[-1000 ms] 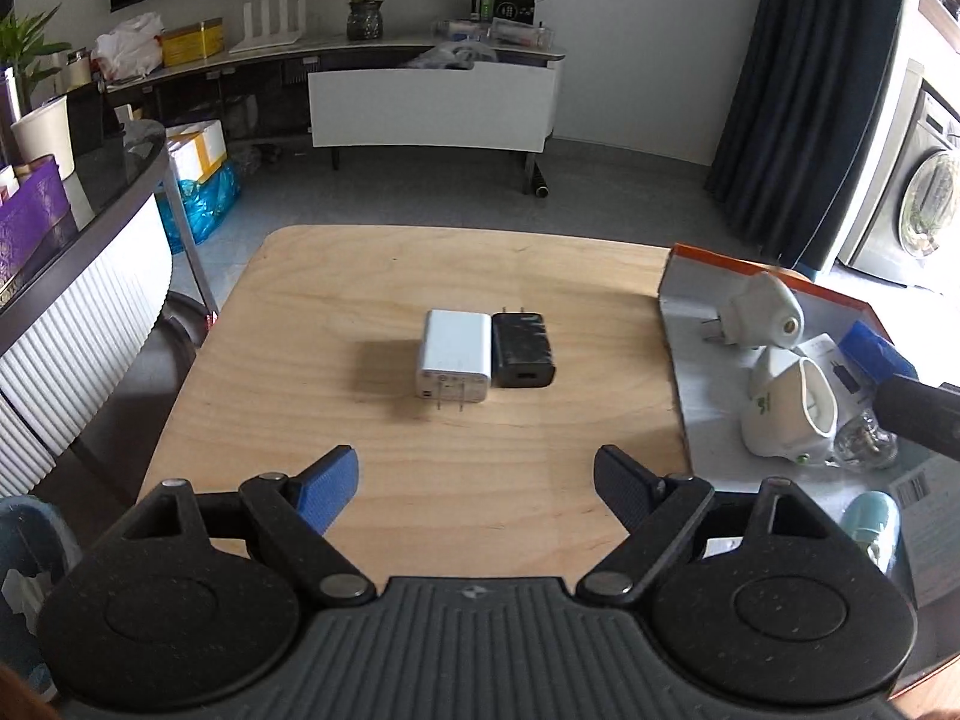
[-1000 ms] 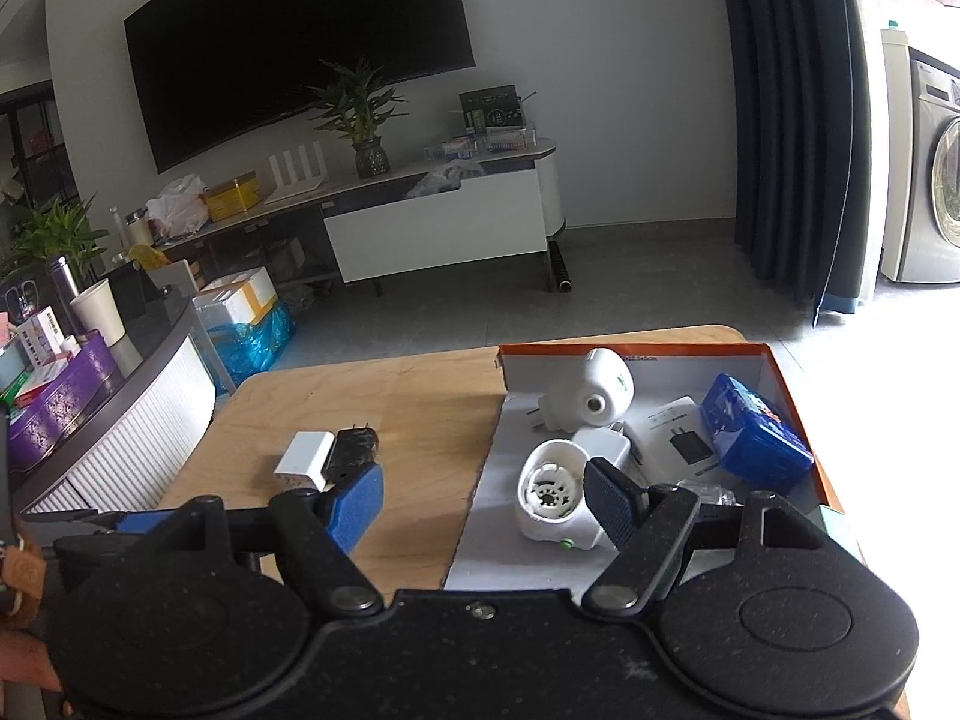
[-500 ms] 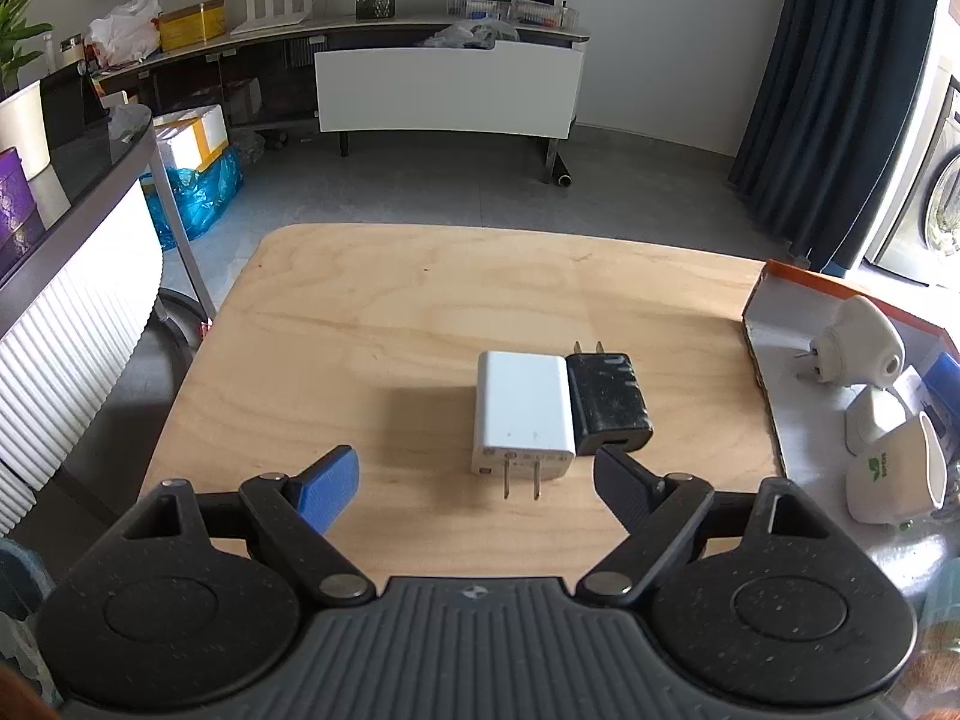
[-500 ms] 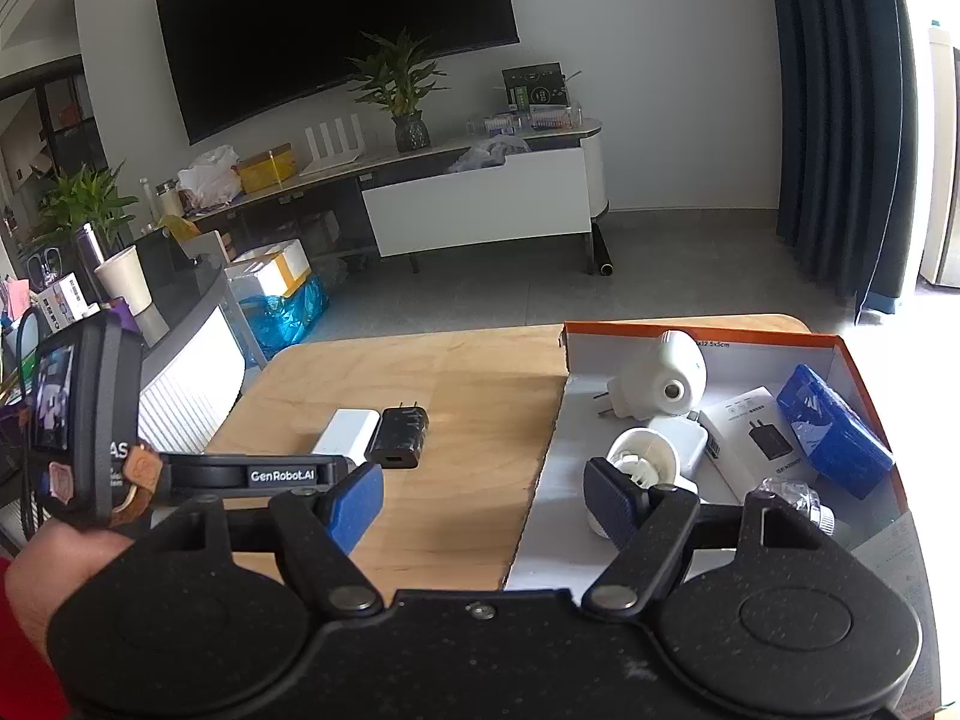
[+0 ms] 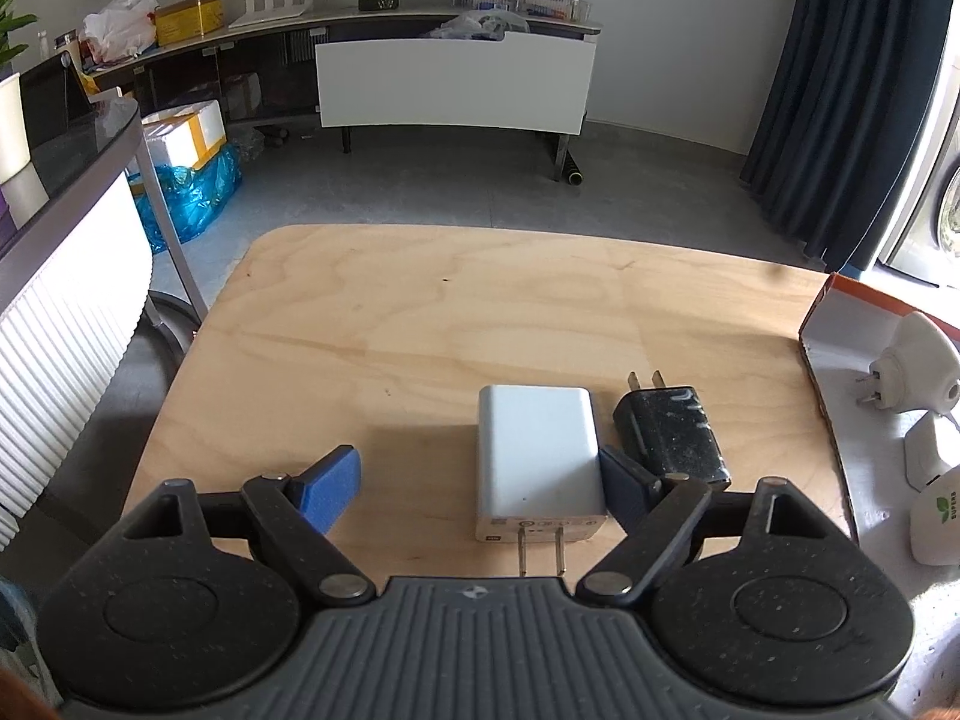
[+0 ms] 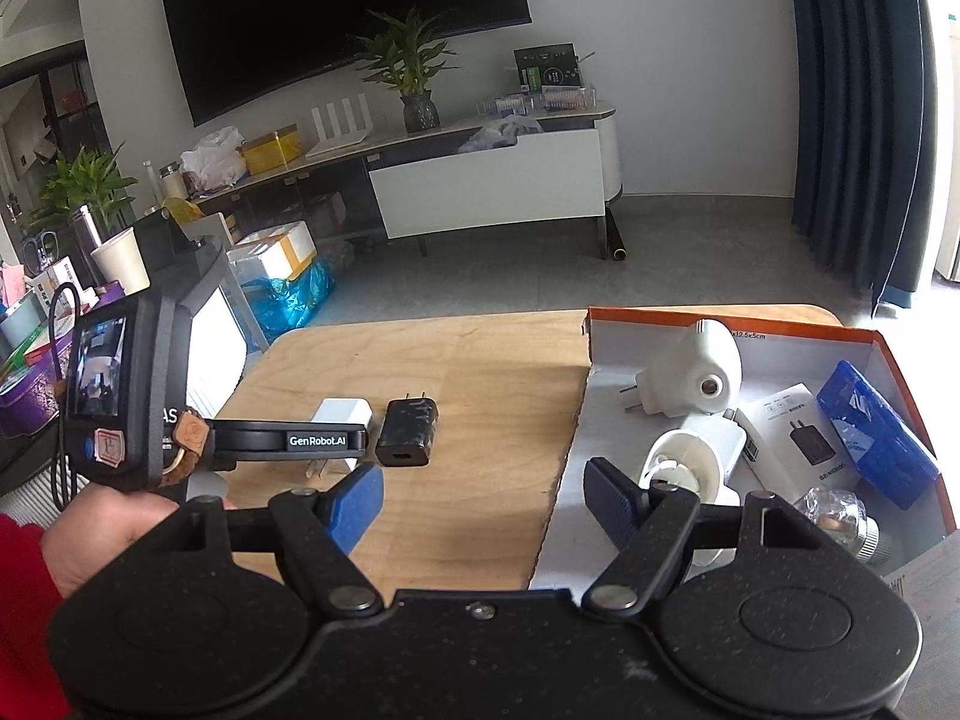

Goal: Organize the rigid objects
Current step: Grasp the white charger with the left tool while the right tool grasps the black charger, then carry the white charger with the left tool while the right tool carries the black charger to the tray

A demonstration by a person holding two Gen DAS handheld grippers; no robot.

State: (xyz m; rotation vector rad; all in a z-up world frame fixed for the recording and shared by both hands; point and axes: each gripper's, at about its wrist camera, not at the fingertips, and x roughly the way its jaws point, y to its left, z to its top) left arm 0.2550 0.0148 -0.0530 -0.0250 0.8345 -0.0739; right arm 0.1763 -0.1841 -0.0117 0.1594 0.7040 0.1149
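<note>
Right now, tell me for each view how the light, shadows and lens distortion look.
Left wrist view: sharp; daylight from the right throws a soft shadow left of the white charger on the wooden table; the fisheye bows the table's edges. Right wrist view: also sharp; the window at the right edge is blown out, the orange box is brightly lit, and the curtain curves.

Upper left, your right wrist view: television (image 6: 336,18) on the wall.
Top centre: potted plant (image 6: 414,84) on the console (image 6: 486,192).
Right edge: dark curtain (image 6: 858,120).
</note>
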